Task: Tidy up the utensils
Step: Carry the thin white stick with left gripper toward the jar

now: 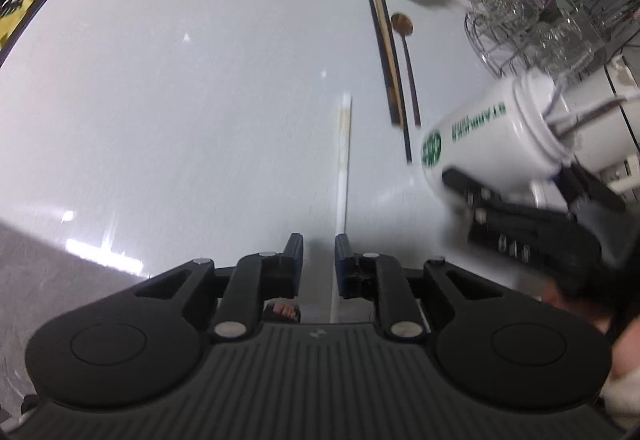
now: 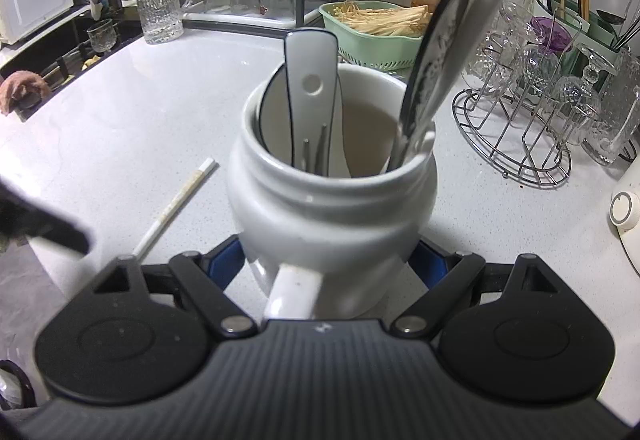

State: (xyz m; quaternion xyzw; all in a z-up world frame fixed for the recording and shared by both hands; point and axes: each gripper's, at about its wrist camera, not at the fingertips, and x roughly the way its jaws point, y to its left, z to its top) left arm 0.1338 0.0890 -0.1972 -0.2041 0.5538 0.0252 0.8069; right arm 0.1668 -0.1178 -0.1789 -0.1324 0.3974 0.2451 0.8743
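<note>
One white chopstick (image 1: 344, 176) lies on the bench (image 1: 180, 100) straight ahead of my left tongs (image 1: 318, 254), its long axis in line with the slightly parted, empty jaws. My right tongs (image 2: 326, 260) pinch the white utensil mug (image 2: 332, 208) off to the right.

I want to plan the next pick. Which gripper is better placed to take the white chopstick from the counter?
Left. The left gripper is empty, slightly open, and the white chopstick lies just ahead of its fingers. The right gripper is shut on the mug.
</note>
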